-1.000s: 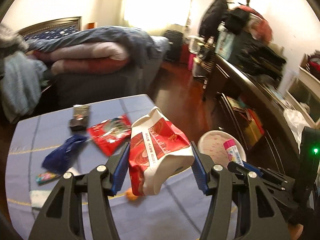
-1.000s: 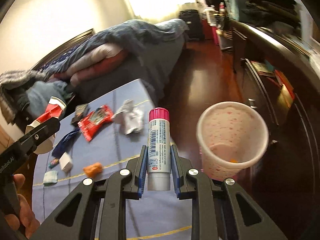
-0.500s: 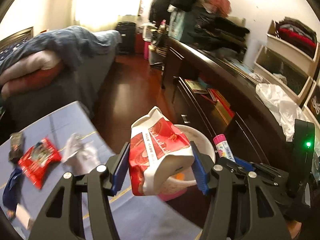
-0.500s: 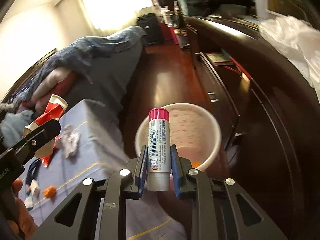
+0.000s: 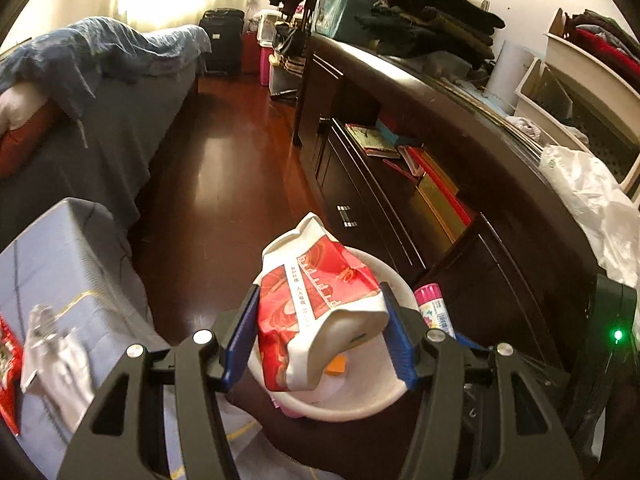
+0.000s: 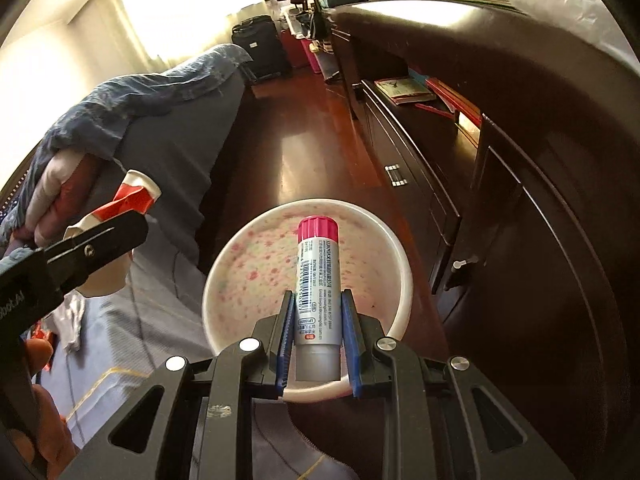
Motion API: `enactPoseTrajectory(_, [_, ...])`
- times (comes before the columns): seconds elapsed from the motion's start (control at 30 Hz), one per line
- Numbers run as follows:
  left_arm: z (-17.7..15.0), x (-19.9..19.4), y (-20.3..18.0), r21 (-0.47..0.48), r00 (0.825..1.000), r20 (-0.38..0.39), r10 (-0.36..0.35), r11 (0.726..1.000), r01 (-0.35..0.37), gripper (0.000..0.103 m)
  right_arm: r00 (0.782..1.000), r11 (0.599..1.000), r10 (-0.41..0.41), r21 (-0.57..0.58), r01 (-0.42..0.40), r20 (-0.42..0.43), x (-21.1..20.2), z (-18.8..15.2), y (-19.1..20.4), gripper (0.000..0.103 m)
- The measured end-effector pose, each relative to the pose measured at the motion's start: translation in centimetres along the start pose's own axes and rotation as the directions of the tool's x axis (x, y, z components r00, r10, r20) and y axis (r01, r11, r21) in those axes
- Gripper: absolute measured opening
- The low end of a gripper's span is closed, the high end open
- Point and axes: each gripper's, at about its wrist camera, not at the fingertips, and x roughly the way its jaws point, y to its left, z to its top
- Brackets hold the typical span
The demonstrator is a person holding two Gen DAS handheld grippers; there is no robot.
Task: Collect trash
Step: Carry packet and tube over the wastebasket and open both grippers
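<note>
On the left, the left tongs [image 5: 318,334] pinch a crumpled red-and-white paper carton [image 5: 320,308] across its middle. We judge it light and soft: it dents under pressure, so the creased midsection, where the blue pads [image 5: 240,336] already sit, is the sound place to hold it. It hangs over the white, pink-speckled plastic bin [image 5: 360,404] standing on the floor just right of the blue cloth-covered surface [image 5: 60,264].

To the right, the right tongs [image 6: 316,338] are pressed onto a grey glue stick with a pink cap [image 6: 317,280], held upright above the bin's mouth. We judge it stiff, smooth and prone to slip, so we grip the labelled barrel low down.

Compared with the earlier frame, both tongs have swung rightward off the surface and lowered toward the bin; the wrappers there have dropped to the left edge of view.
</note>
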Motion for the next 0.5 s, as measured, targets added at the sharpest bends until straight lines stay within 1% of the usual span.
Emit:
enactPoseTrajectory(0.23, [0.6, 3.9, 0.1, -0.019, 0.998, -0.053, -0.016, 1.000, 0.015, 0.059, 0.999, 0.999, -0.043, -0.024, 0.042, -0.005, 2.7, 0.7, 0.1, 0.023])
enactPoseTrajectory(0.27, [0.6, 4.2, 0.1, -0.019, 0.998, -0.057, -0.014, 1.000, 0.013, 0.061, 0.999, 0.998, -0.051, -0.028, 0.051, -0.008, 3.2, 0.8, 0.1, 0.024])
enactPoseTrajectory(0.3, [0.7, 4.5, 0.2, -0.022, 0.998, -0.058, -0.015, 1.000, 0.014, 0.068, 0.998, 0.998, -0.059, -0.033, 0.059, -0.008, 3.5, 0.9, 0.1, 0.024])
enactPoseTrajectory(0.37, [0.7, 4.7, 0.4, -0.032, 0.998, -0.055, -0.019, 0.999, 0.017, 0.075, 0.997, 0.996, -0.076, -0.038, 0.076, 0.002, 3.9, 1.0, 0.0, 0.025])
enactPoseTrajectory(0.47, [0.9, 4.5, 0.9, -0.048, 0.999, -0.036, -0.018, 0.999, 0.016, 0.081, 0.996, 0.996, -0.085, -0.034, 0.085, -0.002, 4.2, 1.0, -0.2, 0.030])
enactPoseTrajectory(0.5, [1.0, 4.4, 1.1, -0.053, 0.999, -0.030, -0.014, 0.999, 0.012, 0.081, 0.996, 0.996, -0.084, -0.031, 0.083, -0.005, 4.2, 0.9, -0.2, 0.031])
